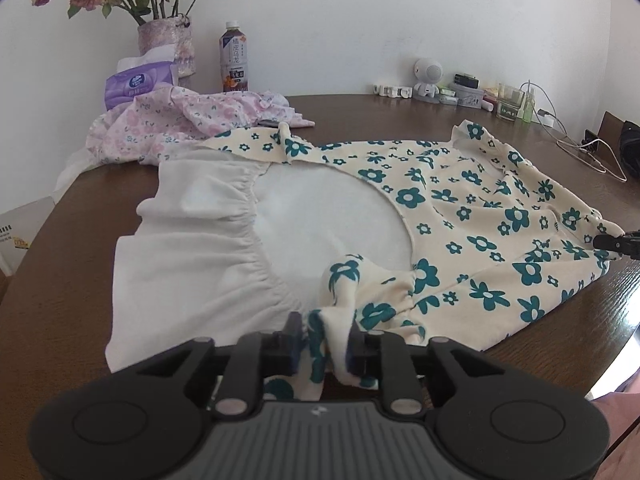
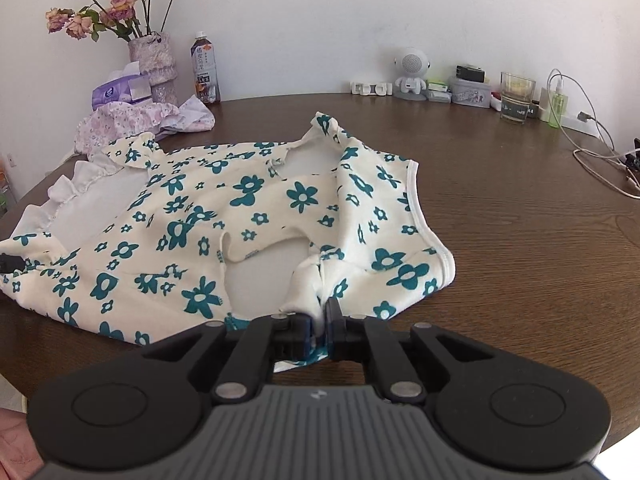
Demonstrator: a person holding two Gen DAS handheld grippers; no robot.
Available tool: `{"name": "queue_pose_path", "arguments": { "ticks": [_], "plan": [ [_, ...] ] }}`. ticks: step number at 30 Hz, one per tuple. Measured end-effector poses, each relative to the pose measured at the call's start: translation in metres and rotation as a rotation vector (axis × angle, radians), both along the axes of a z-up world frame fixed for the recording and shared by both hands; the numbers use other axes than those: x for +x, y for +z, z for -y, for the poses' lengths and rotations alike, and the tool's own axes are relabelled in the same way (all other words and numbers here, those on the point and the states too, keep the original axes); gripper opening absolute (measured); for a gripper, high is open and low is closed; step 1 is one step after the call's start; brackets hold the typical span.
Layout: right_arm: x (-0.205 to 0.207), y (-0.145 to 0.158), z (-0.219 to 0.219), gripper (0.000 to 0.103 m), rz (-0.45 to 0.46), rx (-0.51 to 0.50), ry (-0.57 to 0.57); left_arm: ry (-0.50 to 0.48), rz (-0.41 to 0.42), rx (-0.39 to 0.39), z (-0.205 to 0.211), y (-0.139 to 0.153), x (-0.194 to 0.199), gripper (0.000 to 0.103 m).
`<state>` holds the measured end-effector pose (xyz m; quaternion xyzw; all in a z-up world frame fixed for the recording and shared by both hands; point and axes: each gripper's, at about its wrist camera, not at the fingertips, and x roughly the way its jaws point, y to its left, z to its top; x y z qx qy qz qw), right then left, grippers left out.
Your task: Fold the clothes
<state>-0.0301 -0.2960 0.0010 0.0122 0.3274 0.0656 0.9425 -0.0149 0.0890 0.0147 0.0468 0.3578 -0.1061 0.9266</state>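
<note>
Floral dress (image 1: 460, 216): cream knit with teal flowers, white ruffled hem (image 1: 188, 248), lying mostly flat on the brown tabletop (image 1: 400, 116), near edge lifted. Judged light, soft and limp; it will drape and sag wherever unsupported, and the gathered ruffle and straps bunch easily. Not slippery on wood, not fragile. Best hold: pinch at seams and corners, i.e. the shoulder strap and the side of the skirt, so the cloth hangs straight between two points

Long axis runs left–right across the tabletop: hem end to the left, neckline and straps to the right; white lining shows at the open hem and the armhole

Left tongs (image 1: 326, 344): clenched on a bunched fold at the near edge, close to the hem. Right tongs (image 2: 322, 322): clenched on a gathered bit of cloth by the near armhole (image 2: 264, 276), towards the strap end. The two holds sit well apart along the same near edge

Beyond, far left: a second, pink floral garment (image 1: 184, 124) crumpled, tissue pack (image 1: 138, 84), vase of dried roses (image 1: 168, 44), drink bottle (image 1: 233, 60). Far right: small robot-shaped speaker (image 2: 411, 72), glass (image 2: 516, 96), cables (image 2: 596, 152)
</note>
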Motion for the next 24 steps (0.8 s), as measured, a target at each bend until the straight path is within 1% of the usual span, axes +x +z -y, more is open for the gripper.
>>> {"name": "queue_pose_path", "arguments": {
  "ticks": [1,2,3,4,5,6,7,10,12,14,15,16,17,18,20,24],
  "plan": [
    [-0.003,0.003,0.001,0.023,0.006,0.002,0.01,0.003,-0.003,0.009,0.0,0.0,-0.001,0.047],
    [-0.006,0.008,0.002,0.038,0.016,0.007,0.02,0.009,0.008,0.01,-0.002,0.004,-0.004,0.058],
    [-0.008,0.019,0.006,0.041,0.044,0.021,0.026,0.011,0.03,-0.011,-0.007,0.011,-0.008,0.059],
    [-0.011,0.029,0.01,0.041,0.073,0.035,0.033,0.006,0.054,-0.061,-0.015,0.021,-0.011,0.06],
    [-0.013,0.04,0.014,0.041,0.101,0.046,0.038,0.011,0.078,-0.109,-0.023,0.032,-0.012,0.065],
    [-0.01,0.05,0.017,0.041,0.129,0.041,0.04,0.016,0.102,-0.155,-0.03,0.043,-0.012,0.067],
    [-0.005,0.058,0.017,0.041,0.15,0.021,0.05,0.023,0.136,-0.166,-0.033,0.053,-0.011,0.069],
    [0.022,0.074,0.011,0.041,0.181,-0.037,0.098,0.029,0.198,-0.118,-0.026,0.071,0.005,0.069],
    [0.051,0.076,0.006,0.041,0.155,-0.039,0.136,0.027,0.222,-0.091,-0.018,0.079,0.019,0.068],
    [0.084,0.076,0.001,0.041,0.115,-0.032,0.165,0.0,0.199,-0.108,-0.009,0.08,0.041,0.067],
    [0.101,0.075,-0.001,0.037,0.092,-0.028,0.178,-0.02,0.174,-0.126,-0.004,0.079,0.052,0.066],
    [0.118,0.072,-0.003,0.035,0.059,-0.02,0.184,-0.039,0.148,-0.141,0.0,0.078,0.063,0.064],
    [0.135,0.068,-0.005,0.033,0.026,-0.012,0.19,-0.057,0.121,-0.156,0.004,0.076,0.075,0.057],
    [0.152,0.065,-0.007,0.033,-0.005,-0.007,0.197,-0.068,0.091,-0.158,0.008,0.074,0.087,0.054],
    [0.177,0.056,-0.012,0.033,-0.052,-0.012,0.211,-0.092,0.055,-0.14,0.017,0.072,0.106,0.045],
    [0.228,0.039,-0.022,0.033,-0.148,-0.021,0.238,-0.133,-0.002,-0.072,0.034,0.071,0.138,0.044]
  ]
}}
